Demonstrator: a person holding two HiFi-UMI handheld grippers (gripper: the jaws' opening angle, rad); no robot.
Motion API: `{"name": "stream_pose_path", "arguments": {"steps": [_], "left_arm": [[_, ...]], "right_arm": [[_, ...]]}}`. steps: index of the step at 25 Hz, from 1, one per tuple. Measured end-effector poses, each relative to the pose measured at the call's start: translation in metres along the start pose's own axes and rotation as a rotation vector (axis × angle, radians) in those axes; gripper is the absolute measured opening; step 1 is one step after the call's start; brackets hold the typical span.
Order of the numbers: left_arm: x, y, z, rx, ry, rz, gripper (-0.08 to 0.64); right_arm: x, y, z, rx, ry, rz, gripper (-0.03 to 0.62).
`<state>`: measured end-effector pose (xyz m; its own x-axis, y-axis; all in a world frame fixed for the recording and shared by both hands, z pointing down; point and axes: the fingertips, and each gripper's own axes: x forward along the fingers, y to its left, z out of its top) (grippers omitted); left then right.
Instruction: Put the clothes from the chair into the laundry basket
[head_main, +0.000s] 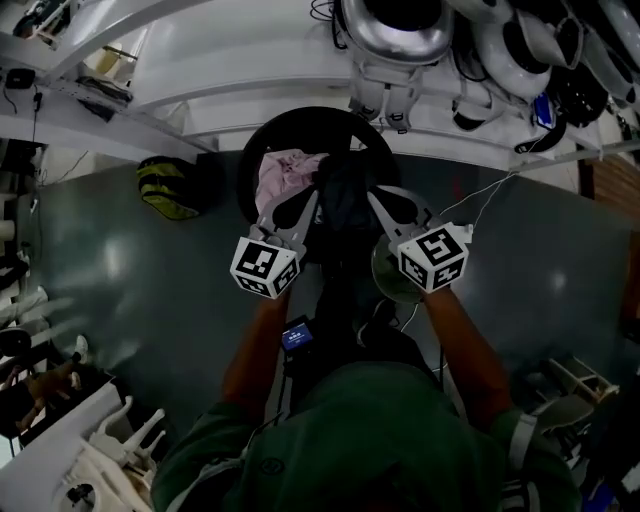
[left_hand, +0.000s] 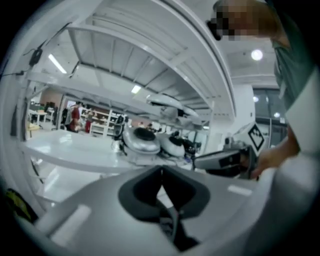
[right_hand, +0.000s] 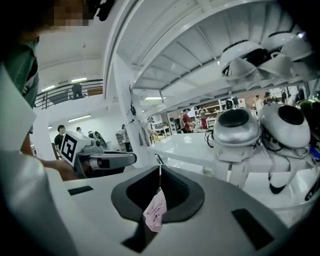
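In the head view a pink cloth (head_main: 285, 172) and a dark cloth (head_main: 345, 195) hang bunched together over a round black laundry basket (head_main: 252, 150). My left gripper (head_main: 310, 200) and right gripper (head_main: 372, 200) meet at this bundle from either side. Seen from the left gripper view, the left gripper (left_hand: 161, 172) is shut, with a strip of dark cloth (left_hand: 172, 227) caught low between the jaws. The right gripper (right_hand: 160, 170) is shut too, and a fold of pink cloth (right_hand: 156, 211) is pinched in it. No chair is visible.
A yellow-green bag (head_main: 170, 188) lies on the dark floor left of the basket. A curved white bench (head_main: 230, 60) with silver robot heads (head_main: 395, 30) runs behind it. A white rack (head_main: 110, 445) stands at the lower left. Cables trail at the right.
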<state>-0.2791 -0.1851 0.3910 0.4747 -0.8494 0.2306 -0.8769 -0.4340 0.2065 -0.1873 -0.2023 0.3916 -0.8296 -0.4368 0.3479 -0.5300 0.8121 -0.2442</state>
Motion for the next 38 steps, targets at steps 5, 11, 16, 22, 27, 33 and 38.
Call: {"name": "stream_pose_path", "arguments": {"steps": [5,11,16,22,27,33,38], "left_arm": [[-0.004,0.070,-0.068,-0.072,0.071,0.122,0.006],[-0.007,0.126,-0.145,-0.154,0.149,0.221,0.008],[-0.004,0.163,-0.207,-0.206,0.216,0.269,0.013],[0.005,0.202,-0.279,-0.249,0.315,0.335,0.114],[0.013,0.227,-0.330,-0.245,0.391,0.384,0.212],[0.017,0.241,-0.383,-0.265,0.464,0.410,0.242],[0.016,0.246,-0.423,-0.302,0.516,0.437,0.241]], "right_arm": [[0.074,-0.005,-0.048,0.026,0.081,0.040,0.006],[0.145,-0.007,-0.110,0.062,0.179,0.087,0.006],[0.195,-0.001,-0.165,0.075,0.271,0.119,0.009],[0.252,0.002,-0.238,0.137,0.413,0.140,0.146],[0.287,0.001,-0.301,0.160,0.527,0.158,0.178],[0.317,-0.006,-0.371,0.163,0.654,0.155,0.217],[0.337,-0.008,-0.410,0.161,0.737,0.162,0.219]]}}
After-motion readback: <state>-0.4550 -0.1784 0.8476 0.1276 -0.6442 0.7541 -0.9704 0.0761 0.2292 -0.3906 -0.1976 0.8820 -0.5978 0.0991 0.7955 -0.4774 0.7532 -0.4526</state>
